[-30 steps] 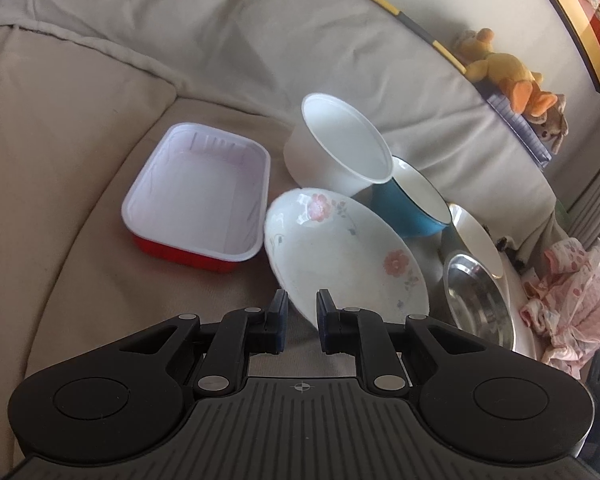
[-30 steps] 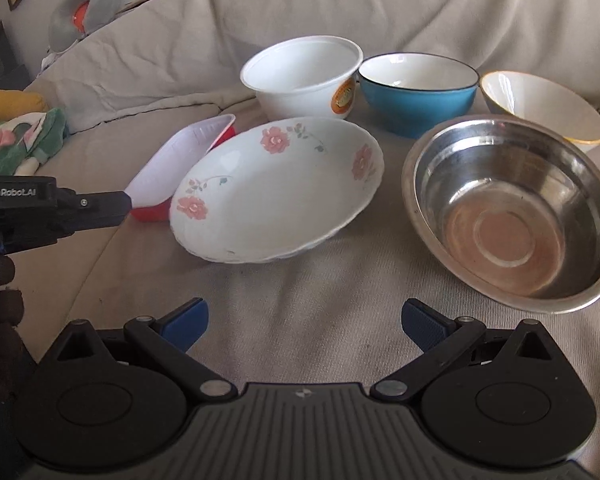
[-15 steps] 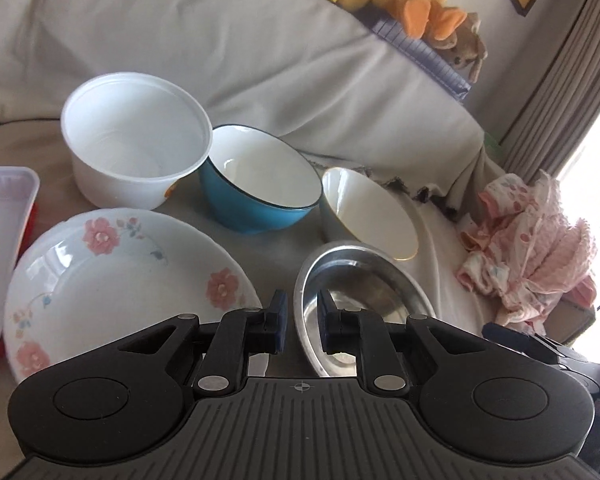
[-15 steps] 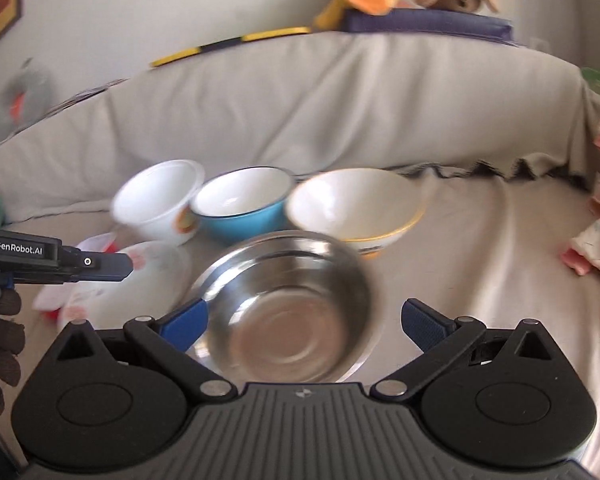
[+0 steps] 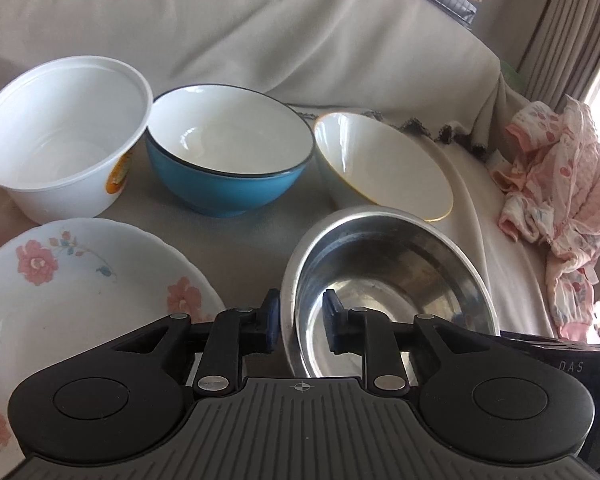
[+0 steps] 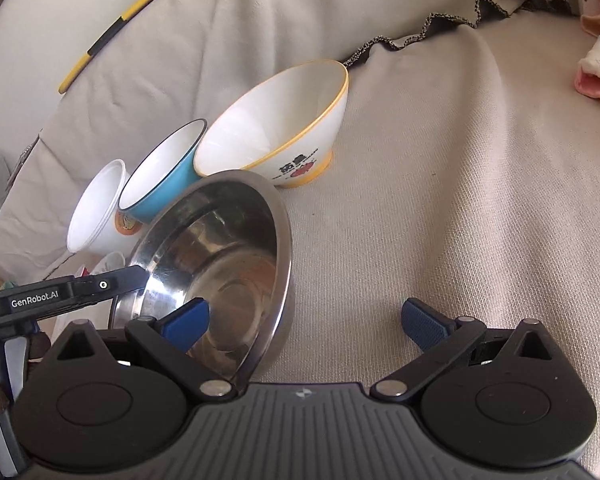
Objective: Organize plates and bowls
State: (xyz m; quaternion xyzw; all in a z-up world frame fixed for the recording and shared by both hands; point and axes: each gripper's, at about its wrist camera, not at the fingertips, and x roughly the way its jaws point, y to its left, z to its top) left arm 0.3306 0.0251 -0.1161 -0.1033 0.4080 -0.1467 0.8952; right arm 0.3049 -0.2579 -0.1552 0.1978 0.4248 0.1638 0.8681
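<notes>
Beige cloth carries, left to right, the white tub, blue bowl and yellow-rimmed bowl. At six o'clock, the left gripper, jaws just opening, straddles the steel bowl rim without pressing. Right gripper gapes wide, empty.

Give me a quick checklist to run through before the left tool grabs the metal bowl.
1. Left tool open: ok, its jaws have just been opening and stand a little apart.
2. Metal bowl rim between the jaws: ok, the near rim sits in the gap, not yet pinched.
3. Metal bowl empty: ok, nothing inside.
4. Right tool free: ok, wide open, holding nothing.
5. Yellow-rimmed bowl apart from the metal bowl: cannot tell, the rims overlap in both views.
6. Flowered plate clear of the metal bowl: ok, gap between them.
</notes>
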